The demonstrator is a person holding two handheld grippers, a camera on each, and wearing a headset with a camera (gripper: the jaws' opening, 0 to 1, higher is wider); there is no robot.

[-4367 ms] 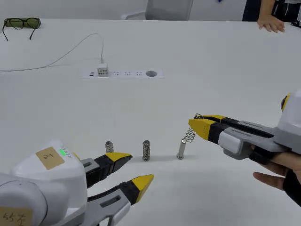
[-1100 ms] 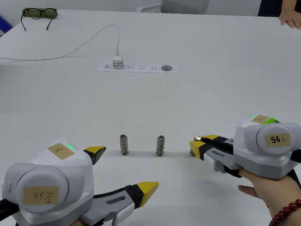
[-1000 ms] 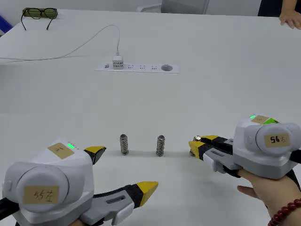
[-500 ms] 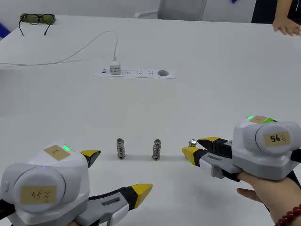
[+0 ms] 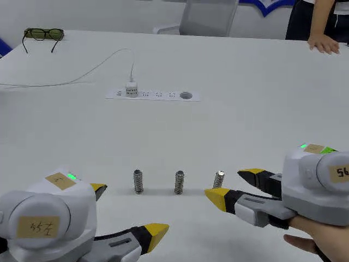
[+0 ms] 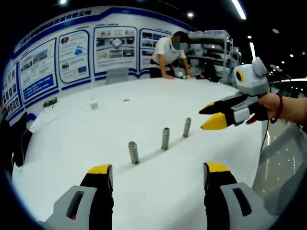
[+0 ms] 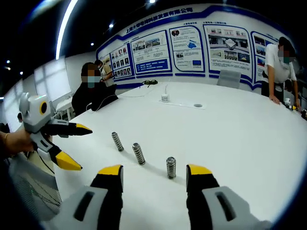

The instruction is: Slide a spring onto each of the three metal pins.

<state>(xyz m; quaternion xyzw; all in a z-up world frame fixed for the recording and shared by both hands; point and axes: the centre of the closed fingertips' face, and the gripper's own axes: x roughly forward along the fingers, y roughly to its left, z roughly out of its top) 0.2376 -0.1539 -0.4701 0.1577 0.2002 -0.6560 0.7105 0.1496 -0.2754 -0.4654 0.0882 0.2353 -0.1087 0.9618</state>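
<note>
Three metal pins (image 5: pixel 179 182), each sleeved in a spring (image 5: pixel 138 182), stand upright in a row at lower centre of the head view on a white table (image 5: pixel 256 103). The left gripper (image 5: pixel 129 210), lower left, is released, with nothing between its jaws. The right gripper (image 5: pixel 232 184), lower right, is likewise spread and empty, just beside the rightmost pin. A power strip (image 5: pixel 152 95) lies upper centre, with glasses (image 5: pixel 42 34) at upper left.

Looking down from the near edge of the tabletop (image 5: pixel 245 82) in the head view. Low, close, from opposite ends in the gripper views, same pin row (image 5: pixel 179 183) everywhere.
</note>
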